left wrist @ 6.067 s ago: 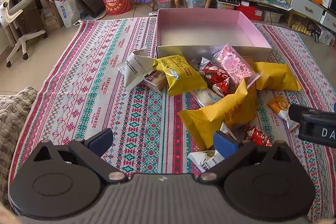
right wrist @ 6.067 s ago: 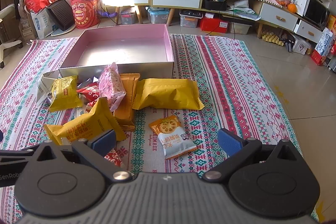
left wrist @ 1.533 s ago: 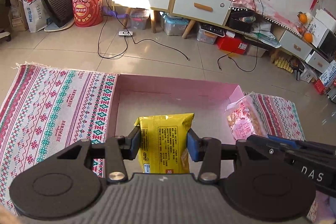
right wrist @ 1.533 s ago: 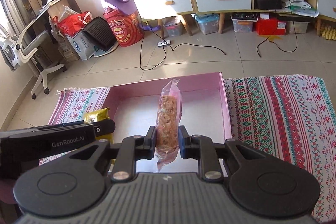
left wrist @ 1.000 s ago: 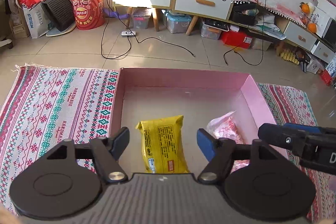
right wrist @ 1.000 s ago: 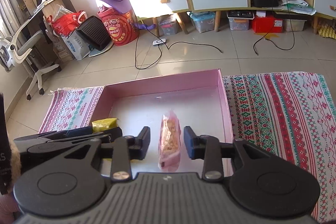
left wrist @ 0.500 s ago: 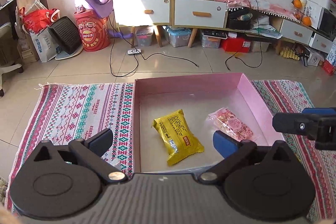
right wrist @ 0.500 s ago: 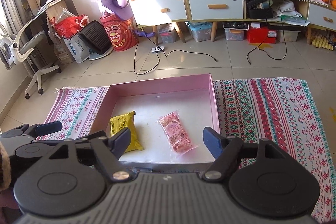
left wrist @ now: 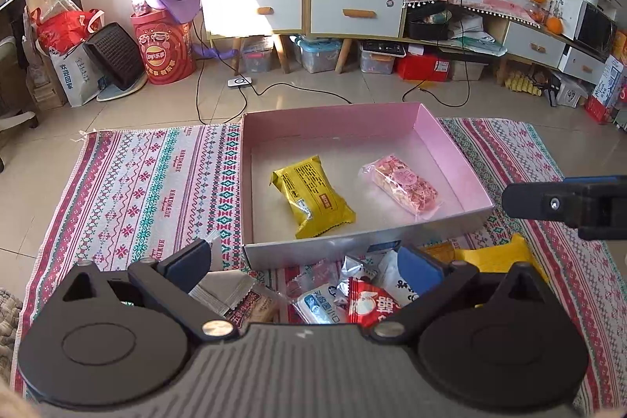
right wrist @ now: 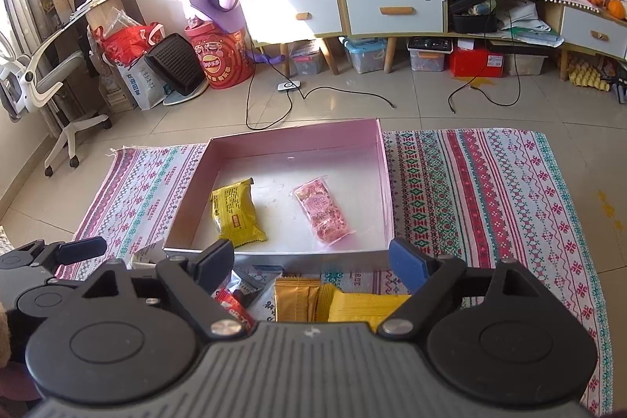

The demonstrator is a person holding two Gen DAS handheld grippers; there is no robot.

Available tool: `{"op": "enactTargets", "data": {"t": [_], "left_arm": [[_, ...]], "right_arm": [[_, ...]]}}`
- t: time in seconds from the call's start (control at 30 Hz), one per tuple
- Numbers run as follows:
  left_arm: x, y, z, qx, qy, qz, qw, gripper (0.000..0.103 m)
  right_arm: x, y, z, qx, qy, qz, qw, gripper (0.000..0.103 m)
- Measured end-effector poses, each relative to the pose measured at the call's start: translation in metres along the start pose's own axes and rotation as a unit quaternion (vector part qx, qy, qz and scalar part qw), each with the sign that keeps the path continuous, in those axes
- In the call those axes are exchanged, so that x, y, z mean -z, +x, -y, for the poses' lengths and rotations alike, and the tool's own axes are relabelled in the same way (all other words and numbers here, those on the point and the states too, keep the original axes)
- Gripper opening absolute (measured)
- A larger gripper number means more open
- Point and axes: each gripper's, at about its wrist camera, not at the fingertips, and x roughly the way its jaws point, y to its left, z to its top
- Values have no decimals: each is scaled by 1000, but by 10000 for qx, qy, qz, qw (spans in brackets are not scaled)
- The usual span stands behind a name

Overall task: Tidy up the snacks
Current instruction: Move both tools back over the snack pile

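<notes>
Orange biscuit packets (right wrist: 296, 298) show only from right wrist.

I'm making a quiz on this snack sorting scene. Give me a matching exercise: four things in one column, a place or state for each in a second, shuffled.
Things:
1. yellow packet
2. pink packet
3. red packet
4. left gripper

Places or states:
A. on the rug, outside the box
B. open, holding nothing
C. in the box, left side
D. in the box, right side

Pairs: 1-C, 2-D, 3-A, 4-B
</notes>
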Motion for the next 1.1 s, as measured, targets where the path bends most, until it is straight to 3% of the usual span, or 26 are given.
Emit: {"op": "enactTargets", "data": {"t": [0.2,0.33,0.43,0.67,0.9,1.1], "left_arm": [[23,-9,-3,234,103,-78,9996,103],[40,-8,-12,422,-99,-224,9988,103],[51,-6,-18,703,-248,-538,9958,103],[70,-11,-20,961,-154,-749,9924,103],[91,-18,8,1546,570,-957,9817,103],[103,-22,26,1774,1140,-1030,9721,100]], "right_arm": [[20,-4,2,-32,-102,-121,9999,91],[40,-7,13,-152,109,-148,9997,92],[50,-2,24,-160,370,-398,9984,92],[72,9,46,18,733,-852,9937,92],[84,17,57,21,1083,-1182,9871,91],[87,21,49,116,842,-1239,9887,90]]}}
